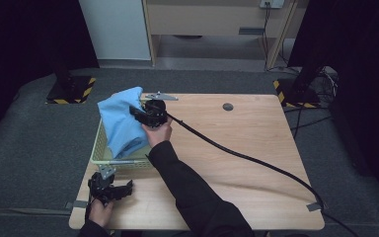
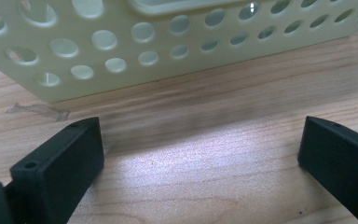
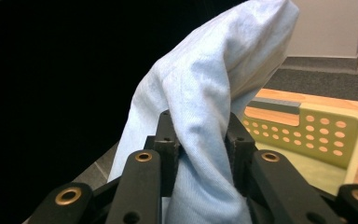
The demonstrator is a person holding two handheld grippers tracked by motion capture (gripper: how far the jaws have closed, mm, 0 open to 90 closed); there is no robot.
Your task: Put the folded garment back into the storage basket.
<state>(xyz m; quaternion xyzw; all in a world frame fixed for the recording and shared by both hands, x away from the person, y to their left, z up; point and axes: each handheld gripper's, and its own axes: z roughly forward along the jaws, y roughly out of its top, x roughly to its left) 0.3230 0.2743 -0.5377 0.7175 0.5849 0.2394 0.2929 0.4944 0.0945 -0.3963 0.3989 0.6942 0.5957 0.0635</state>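
Observation:
A light blue cloth hangs over a pale yellow perforated basket at the table's left side. My right gripper is shut on the cloth, its jaws pinching a fold of blue fabric that rises above them and droops toward the basket. My left gripper rests low on the wood near the front left corner, open, with bare tabletop between its fingers. Just ahead of it stands the basket's holed wall.
A thick black cable trails from the right gripper across the wooden table to its front right edge. A small dark round spot marks the far side. Dark carpet surrounds the table. A scrap of clear tape lies by the basket.

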